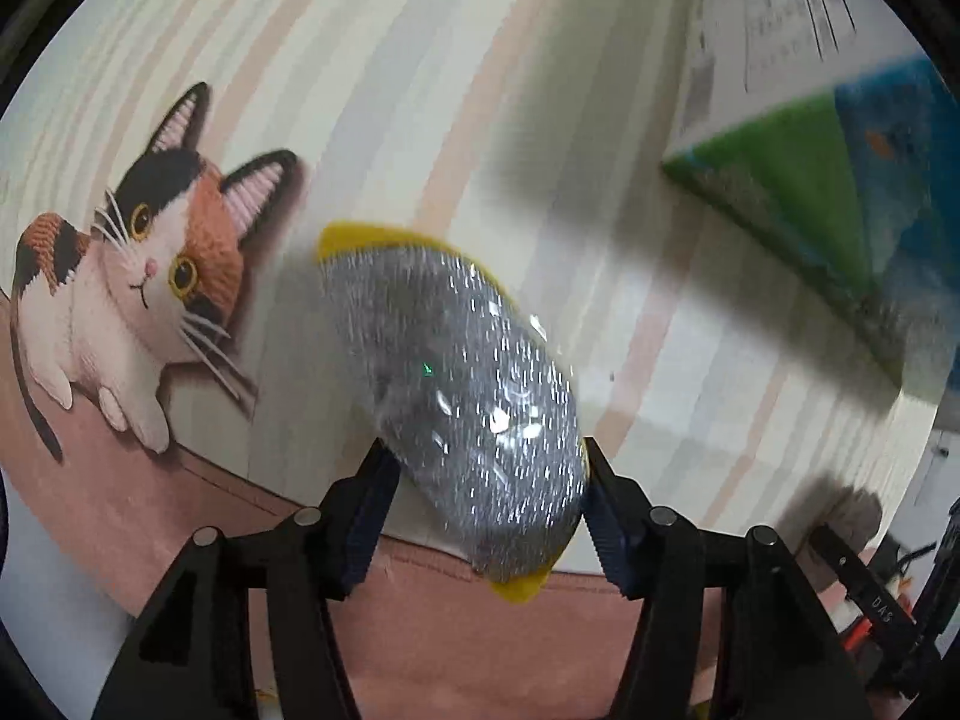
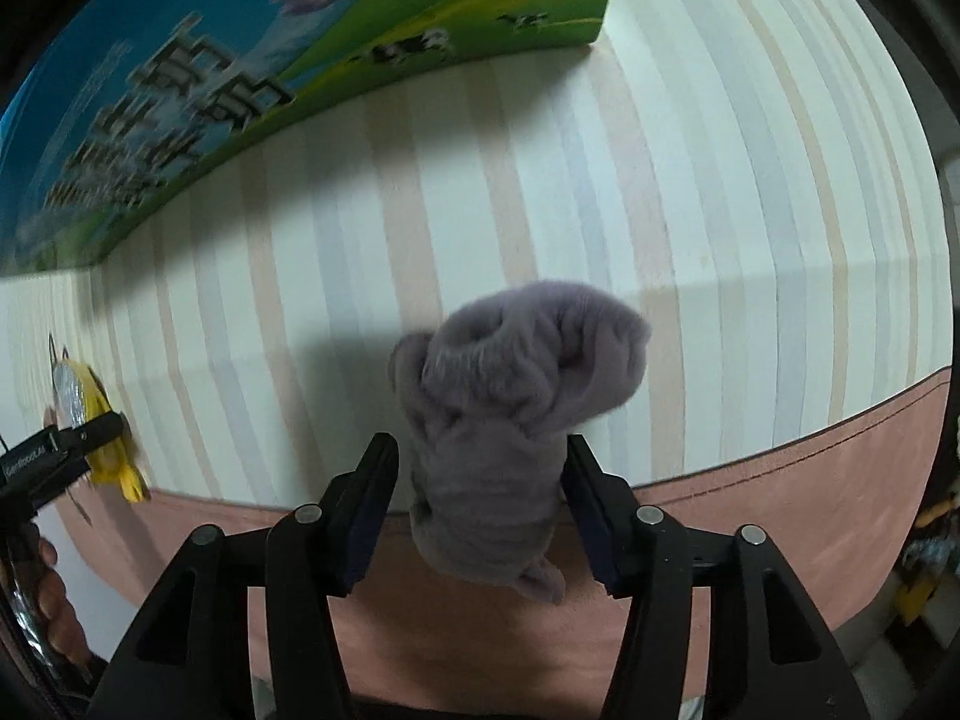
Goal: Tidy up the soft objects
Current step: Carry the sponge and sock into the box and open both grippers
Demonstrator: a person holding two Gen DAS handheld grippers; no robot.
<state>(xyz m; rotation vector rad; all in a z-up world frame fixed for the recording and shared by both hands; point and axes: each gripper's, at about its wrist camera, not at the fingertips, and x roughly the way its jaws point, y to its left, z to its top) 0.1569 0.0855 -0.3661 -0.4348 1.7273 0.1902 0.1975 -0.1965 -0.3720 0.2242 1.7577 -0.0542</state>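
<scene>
The left gripper (image 1: 483, 480) was closed on a silver scouring sponge (image 1: 462, 396) with a yellow backing, its two dark-padded fingers (image 1: 375, 498) pressing the sponge's lower part from either side while the rest of it stuck out forward, above a striped mat (image 1: 372, 90) that covered the table. The sponge was blurred, so its surface detail could not be made out beyond the glittering mesh. To its left a calico cat (image 1: 129, 276) was printed on the mat, and a pink border band (image 1: 180, 498) ran along the mat's near edge under the gripper. Up and to the right stood a green and blue carton (image 1: 840, 192), well apart from the sponge, casting a broad shadow across the stripes. The right gripper (image 2: 480, 480) was clamped on a grey-purple rolled sock (image 2: 510, 414), which bulged out above the fingers (image 2: 585, 498) and hung a little below them, over the same striped mat (image 2: 660, 180) near its pink border band (image 2: 780, 510). The green and blue carton (image 2: 240, 78), printed with cows and flowers, lay along the far left of that view, away from the sock. At the left edge of the right wrist view the silver scouring sponge (image 2: 72, 402) showed again, small, pinched in the left gripper (image 2: 90, 429)
</scene>
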